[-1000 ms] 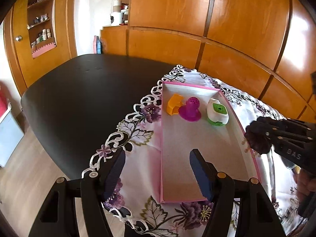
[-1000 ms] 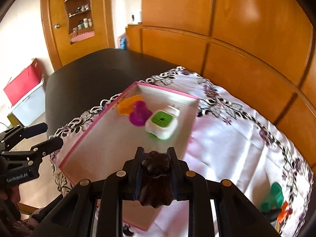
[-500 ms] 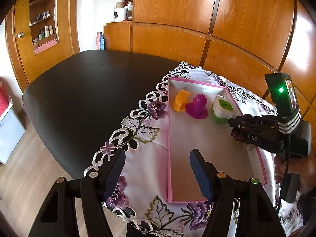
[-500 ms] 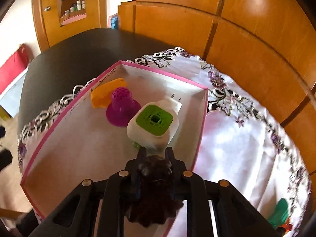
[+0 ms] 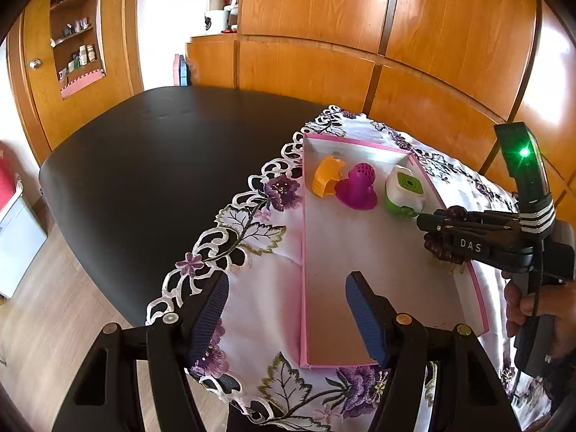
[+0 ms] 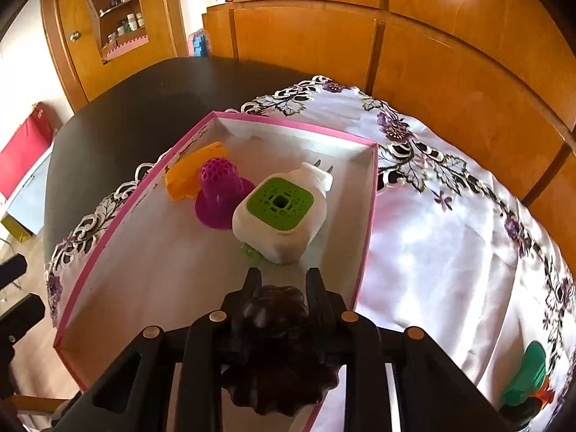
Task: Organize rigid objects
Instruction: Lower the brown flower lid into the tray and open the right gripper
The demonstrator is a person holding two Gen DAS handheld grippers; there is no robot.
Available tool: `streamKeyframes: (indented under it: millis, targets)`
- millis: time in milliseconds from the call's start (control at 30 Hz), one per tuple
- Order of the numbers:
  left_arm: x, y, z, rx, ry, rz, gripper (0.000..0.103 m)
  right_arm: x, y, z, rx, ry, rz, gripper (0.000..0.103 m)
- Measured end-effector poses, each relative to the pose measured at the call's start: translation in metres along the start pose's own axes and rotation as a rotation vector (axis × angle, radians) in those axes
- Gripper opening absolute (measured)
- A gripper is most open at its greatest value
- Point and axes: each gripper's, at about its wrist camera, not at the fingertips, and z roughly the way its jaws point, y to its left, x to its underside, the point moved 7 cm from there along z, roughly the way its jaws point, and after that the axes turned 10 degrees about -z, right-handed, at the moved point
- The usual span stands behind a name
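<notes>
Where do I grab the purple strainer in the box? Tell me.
Grip the upright perforated dome of the purple strainer, coming straight down from above: its flared base sits flat, and the orange piece and white-green plug-in crowd its sides.

You see varnished, glossy wood panels (image 6: 450,82) along the top of the frame, a smooth matt black worktop (image 5: 151,180), a satiny embroidered cloth (image 6: 450,252), and a matt pink-edged cardboard tray (image 6: 367,216).

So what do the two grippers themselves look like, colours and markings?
Left gripper: black frame, ribbed dark blue fingers, round brass-coloured studs. Right gripper: black, white "DAS" lettering, a black unit with a green light, white-striped strap, black cable.
</notes>
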Motion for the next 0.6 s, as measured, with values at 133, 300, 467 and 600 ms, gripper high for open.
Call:
streamKeyframes:
  millis: [133,300,467,600]
  targets:
    - [0.001,-0.003,-0.001,0.004,0.0,0.004,0.068,0.003,0.0,-0.01,-0.019,-0.02,0.021,0.041]
    - [0.003,-0.005,-0.002,0.01,0.004,0.01,0.068,0.004,0.0,-0.027,-0.018,-0.056,0.027,0.045]
    - [0.006,-0.009,-0.004,0.017,0.008,0.019,0.068,0.009,-0.008,-0.044,-0.009,-0.081,0.061,0.046]
    - [0.005,-0.008,-0.004,0.02,0.006,0.015,0.07,0.015,0.0,-0.067,-0.037,-0.105,0.012,0.046]
